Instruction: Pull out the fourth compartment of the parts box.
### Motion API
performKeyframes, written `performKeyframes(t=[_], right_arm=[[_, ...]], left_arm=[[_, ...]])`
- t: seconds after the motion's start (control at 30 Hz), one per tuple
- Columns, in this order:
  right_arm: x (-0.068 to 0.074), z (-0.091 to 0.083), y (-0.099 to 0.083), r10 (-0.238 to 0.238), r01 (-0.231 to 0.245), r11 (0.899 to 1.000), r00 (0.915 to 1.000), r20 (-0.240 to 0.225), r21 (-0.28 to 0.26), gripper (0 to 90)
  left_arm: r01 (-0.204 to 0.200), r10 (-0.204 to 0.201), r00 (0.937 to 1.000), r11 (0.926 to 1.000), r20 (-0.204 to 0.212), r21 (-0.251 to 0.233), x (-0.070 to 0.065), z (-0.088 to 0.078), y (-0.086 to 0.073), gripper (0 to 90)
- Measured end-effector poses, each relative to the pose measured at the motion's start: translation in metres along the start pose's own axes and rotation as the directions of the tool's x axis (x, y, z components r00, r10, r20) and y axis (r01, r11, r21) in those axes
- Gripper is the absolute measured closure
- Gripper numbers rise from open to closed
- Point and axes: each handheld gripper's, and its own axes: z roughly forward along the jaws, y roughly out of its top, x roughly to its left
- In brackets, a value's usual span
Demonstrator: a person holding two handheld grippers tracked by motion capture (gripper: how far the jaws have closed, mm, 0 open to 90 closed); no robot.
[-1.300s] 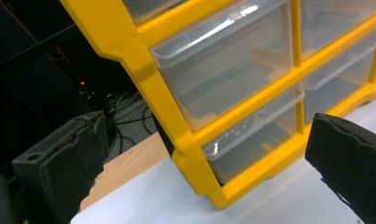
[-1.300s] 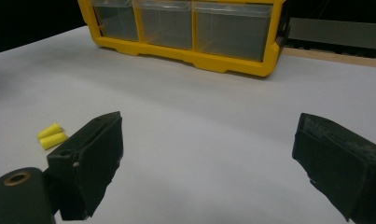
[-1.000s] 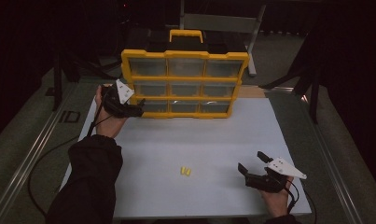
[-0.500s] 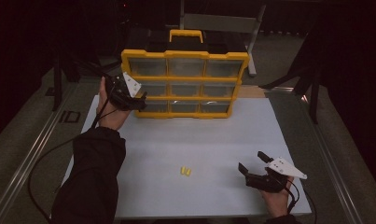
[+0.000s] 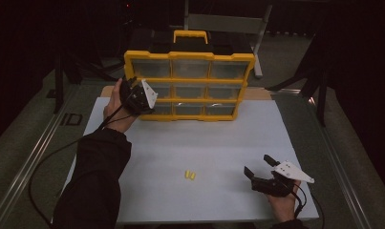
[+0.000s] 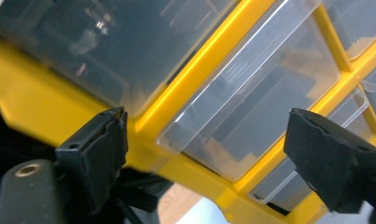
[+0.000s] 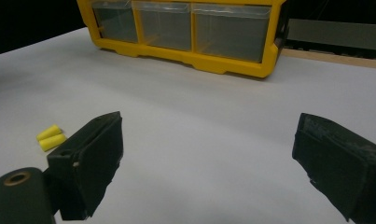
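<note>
Reaching drawer cabinet, left hand-held gripper jaws narrowing around middle-row clear drawer, ungripped; yellow earplugs unstowed; right hand-held gripper open, empty.

The left arm, in a dark sleeve, reaches far forward up the worktop's left side, its hand raising the left gripper; the jaws have just been closing, yet stand apart with nothing pinched. The right gripper rests low near the front right corner, jaws wide apart.
</note>
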Motion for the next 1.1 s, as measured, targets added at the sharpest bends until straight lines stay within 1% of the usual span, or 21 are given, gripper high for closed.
performKeyframes(t=[0.13,0.2,0.23,0.3,0.33,0.37,0.43,0.47,0.57,0.63,0.67,0.7,0.73,0.77,0.8,0.83,0.87,0.9,1.0,1.07,1.1], right_arm=[[0.0,0.0,0.0,0.001,-0.001,1.0,1.0,-0.001,-0.002,8.6],[0.0,0.0,0.0,0.001,-0.001,1.0,1.0,0.0,-0.002,8.7],[0.0,-0.001,0.0,0.002,-0.002,1.0,1.0,0.001,-0.004,8.6],[-0.001,-0.001,0.0,0.004,-0.004,1.0,1.0,0.0,-0.007,8.6],[-0.001,-0.001,0.0,0.004,-0.004,1.0,1.0,0.0,-0.007,8.6],[-0.001,-0.001,0.0,0.006,-0.006,1.0,1.0,0.0,-0.006,8.6],[-0.002,-0.002,0.0,0.007,-0.007,1.0,1.0,0.001,-0.008,8.6],[-0.002,-0.002,0.0,0.008,-0.008,1.0,1.0,0.002,-0.009,8.6],[-0.002,-0.002,0.0,0.008,-0.008,1.0,1.0,0.002,-0.008,8.6],[-0.002,-0.002,0.0,0.007,-0.007,1.0,1.0,0.002,-0.008,8.6],[-0.002,-0.002,0.0,0.006,-0.006,1.0,1.0,0.004,-0.008,8.6],[-0.002,-0.002,0.0,0.006,-0.006,1.0,1.0,0.004,-0.008,8.6],[-0.002,-0.002,0.0,0.008,-0.008,1.0,1.0,0.0,-0.014,8.6],[-0.002,-0.002,0.0,0.008,-0.008,1.0,1.0,0.0,-0.014,8.6],[-0.002,-0.002,0.001,0.012,-0.012,1.0,0.9999,-0.001,-0.017,8.6],[-0.002,-0.003,0.001,0.012,-0.012,1.0,0.9999,-0.004,-0.017,8.6],[-0.002,-0.003,0.001,0.012,-0.012,1.0,0.9999,-0.005,-0.019,8.6],[-0.002,-0.003,0.001,0.012,-0.012,1.0,0.9999,-0.005,-0.019,8.6],[-0.002,-0.003,0.001,0.012,-0.012,1.0,0.9999,-0.006,-0.019,8.6],[-0.002,-0.003,0.001,0.013,-0.013,1.0,0.9999,-0.006,-0.019,8.7],[-0.002,-0.003,0.001,0.014,-0.014,1.0,0.9999,-0.007,-0.02,8.6]], left_arm=[[-0.107,0.107,0.9927,0.9942,-0.056,0.011,-0.007,0.0,0.01,22.9],[-0.113,0.113,0.992,0.9935,-0.055,0.006,-0.008,0.002,0.012,25.1],[-0.144,0.144,0.9866,0.9896,-0.077,0.01,-0.012,0.003,0.015,27.4],[-0.172,0.173,0.9817,0.9849,-0.079,0.02,-0.014,0.003,0.018,28.6],[-0.172,0.173,0.9817,0.9849,-0.079,0.02,-0.014,0.003,0.018,29.4],[-0.196,0.196,0.9735,0.9805,-0.117,0.017,-0.018,0.005,0.019,33.2],[-0.22,0.22,0.9669,0.9754,-0.129,0.018,-0.022,0.006,0.02,35.5],[-0.243,0.244,0.96,0.9698,-0.138,0.021,-0.023,0.006,0.02,36.9],[-0.276,0.278,0.9461,0.9605,-0.166,0.035,-0.027,0.008,0.019,42.5],[-0.278,0.28,0.944,0.9599,-0.175,0.037,-0.028,0.009,0.019,45.0],[-0.291,0.294,0.9377,0.9557,-0.185,0.046,-0.029,0.01,0.018,45.0],[-0.291,0.294,0.9377,0.9557,-0.185,0.046,-0.029,0.01,0.018,46.3],[-0.307,0.311,0.9286,0.9504,-0.203,0.053,-0.03,0.012,0.017,49.1],[-0.316,0.32,0.9231,0.9471,-0.213,0.054,-0.031,0.013,0.016,49.1],[-0.336,0.343,0.9135,0.9393,-0.219,0.068,-0.031,0.012,0.016,51.3],[-0.344,0.35,0.9104,0.9366,-0.221,0.065,-0.032,0.013,0.015,53.3],[-0.37,0.377,0.8945,0.9259,-0.24,0.077,-0.035,0.014,0.014,55.9],[-0.37,0.377,0.8945,0.9259,-0.24,0.077,-0.035,0.014,0.014,56.3],[-0.385,0.396,0.8783,0.918,-0.268,0.095,-0.038,0.017,0.014,56.7],[-0.384,0.394,0.8781,0.9186,-0.271,0.092,-0.039,0.019,0.014,56.6],[-0.394,0.405,0.872,0.914,-0.275,0.095,-0.04,0.019,0.014,56.4]])
